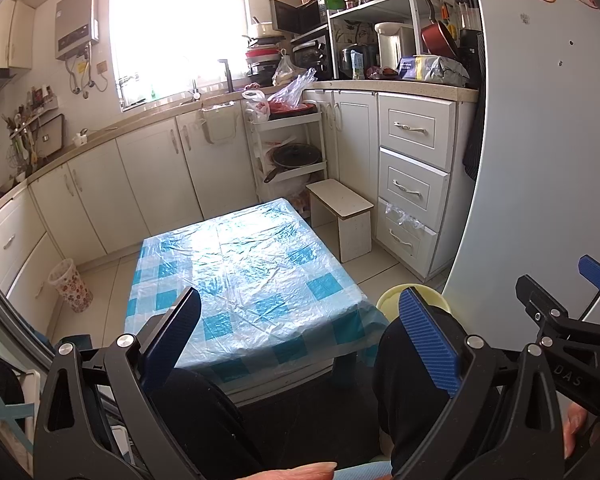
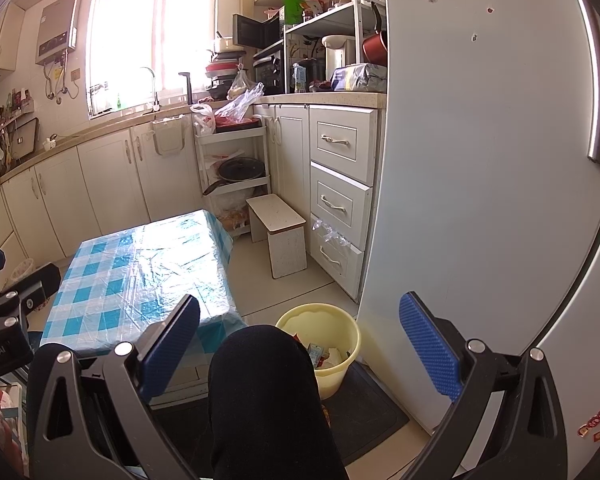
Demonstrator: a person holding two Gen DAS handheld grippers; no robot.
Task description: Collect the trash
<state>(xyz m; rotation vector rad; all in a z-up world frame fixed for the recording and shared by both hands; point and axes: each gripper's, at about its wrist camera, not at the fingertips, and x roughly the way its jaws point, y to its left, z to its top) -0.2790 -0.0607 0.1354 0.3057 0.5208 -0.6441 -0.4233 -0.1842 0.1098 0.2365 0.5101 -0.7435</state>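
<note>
A yellow bucket [image 2: 338, 372] stands on the floor beside the fridge, holding wrappers and crumpled paper [image 2: 326, 354]. In the left wrist view only the bucket's rim [image 1: 390, 300] shows behind a knee. The low table [image 1: 244, 272] wears a blue checked cloth under clear plastic, and I see nothing lying on it. My left gripper [image 1: 300, 336] is open and empty above the person's lap, short of the table's near edge. My right gripper [image 2: 300, 346] is open and empty too, held over a black-trousered knee [image 2: 260, 392] with the bucket just beyond it.
A white fridge [image 2: 480, 180] fills the right side. A white stool [image 2: 282, 232], drawers [image 2: 340, 200] and a shelf trolley [image 2: 236, 168] stand past the table. A floral wastebasket [image 1: 70, 286] sits on the floor to the left. A dark mat [image 2: 364, 412] lies under the bucket.
</note>
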